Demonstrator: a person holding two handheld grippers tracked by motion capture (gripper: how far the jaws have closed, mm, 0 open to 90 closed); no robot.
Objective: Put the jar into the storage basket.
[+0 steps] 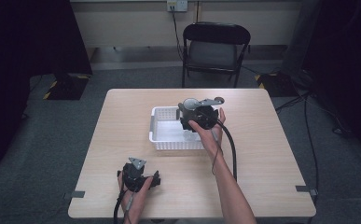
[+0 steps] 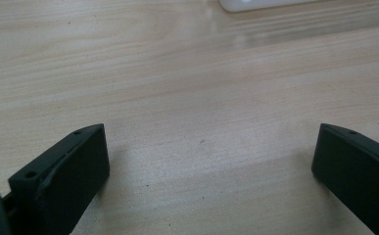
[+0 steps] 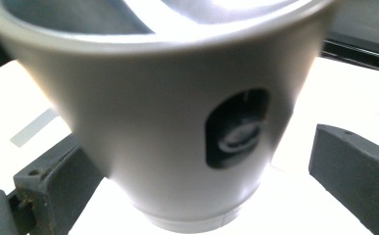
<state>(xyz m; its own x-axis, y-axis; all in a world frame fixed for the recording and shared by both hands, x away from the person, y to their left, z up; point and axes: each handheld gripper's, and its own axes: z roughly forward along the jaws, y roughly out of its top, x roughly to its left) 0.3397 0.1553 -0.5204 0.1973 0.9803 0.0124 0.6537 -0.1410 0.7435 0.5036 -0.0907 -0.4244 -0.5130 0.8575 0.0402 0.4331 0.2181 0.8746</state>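
— Behind the table (image 1: pixel 262 154) a black folding chair (image 1: pixel 215 46) is being shown against the far wall, with grey carpet all round. What is being worked on?

— A grey cup (image 3: pixel 167 112) is being handled over the white basket (image 1: pixel 162 140) near the middle of the table. In the right gripper view it is being seen upright between the jaws, rim at the top, narrower base at the bottom, with a dark oval mark on its side.

— Is it being gripped?

— Probably not. The jaws of the right gripper (image 1: pixel 199 114) are being held wide: the left one is being seen just beside or touching the cup's wall, the right one clearly apart from it. Whether the cup is being carried or is resting in the basket cannot be told.

— Which relation is being counted on for the coming move?

— The cup's long axis is being kept vertical and lies straight ahead between the right jaws, a little nearer the left one, so closing or withdrawing is being decided along that line.

— And the other hand?

— The left gripper (image 1: pixel 136 175) is being rested well apart, near the table's front edge. Its jaws are being held open over bare wood, with a corner of the basket (image 2: pixel 260 4) far ahead.
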